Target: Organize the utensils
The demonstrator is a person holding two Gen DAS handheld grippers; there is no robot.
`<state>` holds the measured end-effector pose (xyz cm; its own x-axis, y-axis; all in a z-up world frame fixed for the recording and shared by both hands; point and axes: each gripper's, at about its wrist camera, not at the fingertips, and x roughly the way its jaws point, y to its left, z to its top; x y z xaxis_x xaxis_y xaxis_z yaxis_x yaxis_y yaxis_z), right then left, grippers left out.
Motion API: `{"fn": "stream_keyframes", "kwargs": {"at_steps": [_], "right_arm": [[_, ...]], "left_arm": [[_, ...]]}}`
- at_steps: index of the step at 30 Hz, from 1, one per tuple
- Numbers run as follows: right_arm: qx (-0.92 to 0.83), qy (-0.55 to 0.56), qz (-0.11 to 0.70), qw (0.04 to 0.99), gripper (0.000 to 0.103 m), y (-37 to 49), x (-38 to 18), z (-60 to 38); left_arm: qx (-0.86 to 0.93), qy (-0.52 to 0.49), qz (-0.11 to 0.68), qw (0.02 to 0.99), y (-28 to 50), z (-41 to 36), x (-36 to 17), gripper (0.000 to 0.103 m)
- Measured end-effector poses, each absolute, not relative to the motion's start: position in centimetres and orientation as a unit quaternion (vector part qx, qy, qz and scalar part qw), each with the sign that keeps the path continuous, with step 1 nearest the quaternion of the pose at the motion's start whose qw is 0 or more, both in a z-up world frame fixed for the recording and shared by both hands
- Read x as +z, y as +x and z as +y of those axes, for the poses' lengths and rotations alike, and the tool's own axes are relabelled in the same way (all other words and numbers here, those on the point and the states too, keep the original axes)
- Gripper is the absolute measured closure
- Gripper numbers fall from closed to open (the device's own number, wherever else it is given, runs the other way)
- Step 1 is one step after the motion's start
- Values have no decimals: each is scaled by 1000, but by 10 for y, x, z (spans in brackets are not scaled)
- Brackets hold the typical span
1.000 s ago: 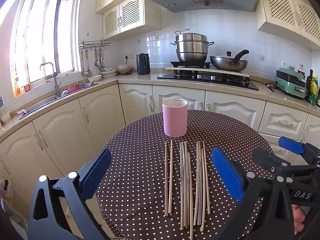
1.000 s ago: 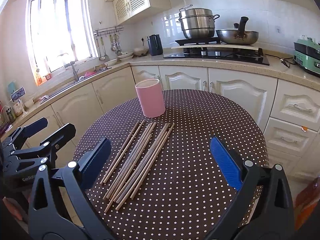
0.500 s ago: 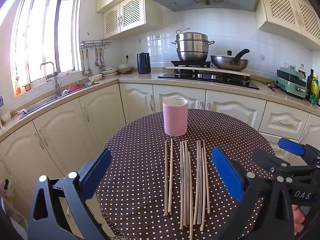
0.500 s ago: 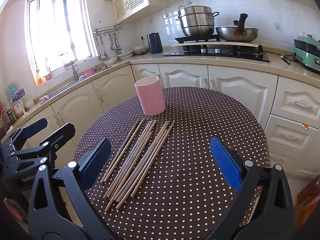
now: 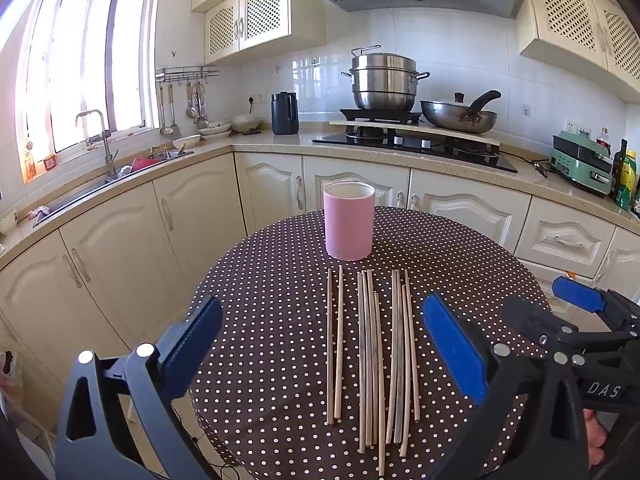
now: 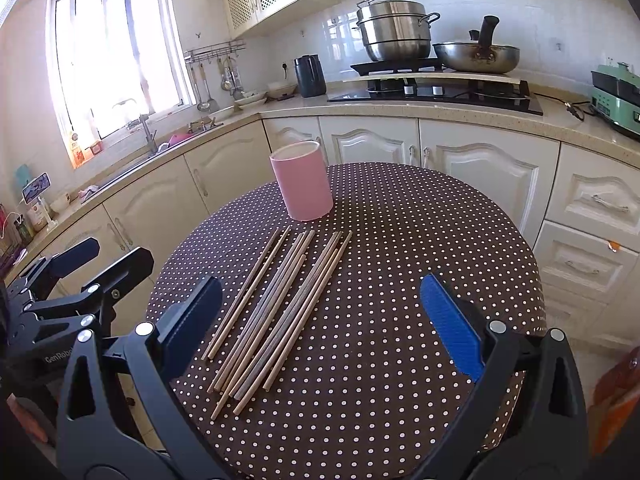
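- The round table point(image 5: 460, 264), under a brown cloth with white dots, stood in a kitchen in front of cream cabinets.
- A pink cylindrical holder point(image 5: 349, 226) stood upright on the far part of the table, its mouth open at the top; what was inside could not be told.
- Just in front of the holder, apart from it, lay the wooden chopsticks point(image 5: 372, 356), flat on the cloth and roughly parallel, their far tips toward the holder.
- In the left wrist view they fell into loose groups: a pair on the left, a bunch in the middle and another bunch on the right, with several sticks touching or overlapping.
- The left gripper point(image 5: 322, 344) hung above the near edge of the table with its blue pads spread wide and nothing between them; the chopsticks showed through the gap below.
- The right gripper point(image 6: 320, 316) was likewise wide open and held nothing, placed over the near right part of the table, with the chopsticks to its left.
- Each gripper appeared at the edge of the other's view, side by side and apart.
- On the counter behind stood a steel steamer pot point(image 5: 386, 82), a wok point(image 5: 458, 114) and a dark kettle point(image 5: 285, 113).
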<state>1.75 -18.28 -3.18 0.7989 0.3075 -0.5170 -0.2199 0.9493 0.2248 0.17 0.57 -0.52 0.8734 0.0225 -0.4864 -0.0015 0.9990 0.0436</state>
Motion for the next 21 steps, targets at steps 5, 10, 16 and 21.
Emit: {"fn": "stream_keyframes", "kwargs": {"at_steps": [5,10,16,21], "right_arm": [[141,78,292,943,6,21,-33,-181],[143,78,301,940,6,22,-34,-179],[143,82,312,935,6,24,-36,-175],[134,81,324,933,6,28,-40,-171]], "left_arm": [[9,22,257,966,3,7,-7,4],[10,21,261,965,3,8,-9,4],[12,14,270,963,5,13,-12,4],[14,12,286,958,12,18,-18,4]]}}
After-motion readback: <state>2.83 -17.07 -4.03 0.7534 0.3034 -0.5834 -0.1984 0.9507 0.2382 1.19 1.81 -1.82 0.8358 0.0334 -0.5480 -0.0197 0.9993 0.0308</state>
